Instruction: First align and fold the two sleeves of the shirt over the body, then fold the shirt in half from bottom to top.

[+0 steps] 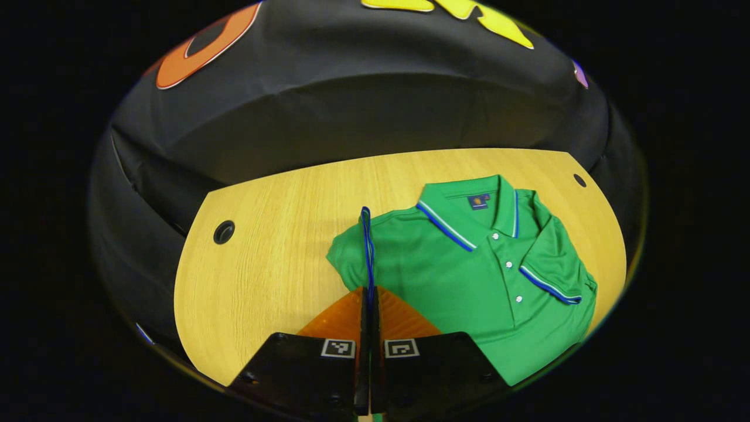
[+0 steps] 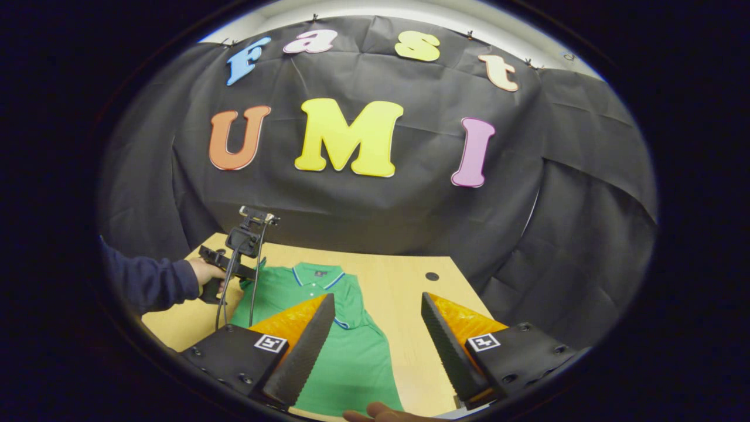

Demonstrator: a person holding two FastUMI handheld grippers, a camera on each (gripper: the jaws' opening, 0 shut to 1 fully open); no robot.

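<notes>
shirt [image 1: 445, 281] flat on table [image 1: 263, 275], one sleeve [image 1: 551, 264] folded over the body | our left gripper [image 1: 368, 305] pinched on the other sleeve's cuff [image 1: 367, 246] | our right gripper [image 2: 375, 328] wide, holding nothing | we judge the cloth soft, light, floppy; grip hems

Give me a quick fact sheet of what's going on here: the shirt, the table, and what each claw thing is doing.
Shirt: green polo shirt lying on the table, collar toward the booth wall
Sleeves: one sleeve already folded over the body; the other pinched and lifted
Table: light wooden table
Left gripper: shut on the sleeve's striped cuff
Right gripper: open, above the shirt, holding nothing
Bottom-to-top fold: not yet done
</notes>
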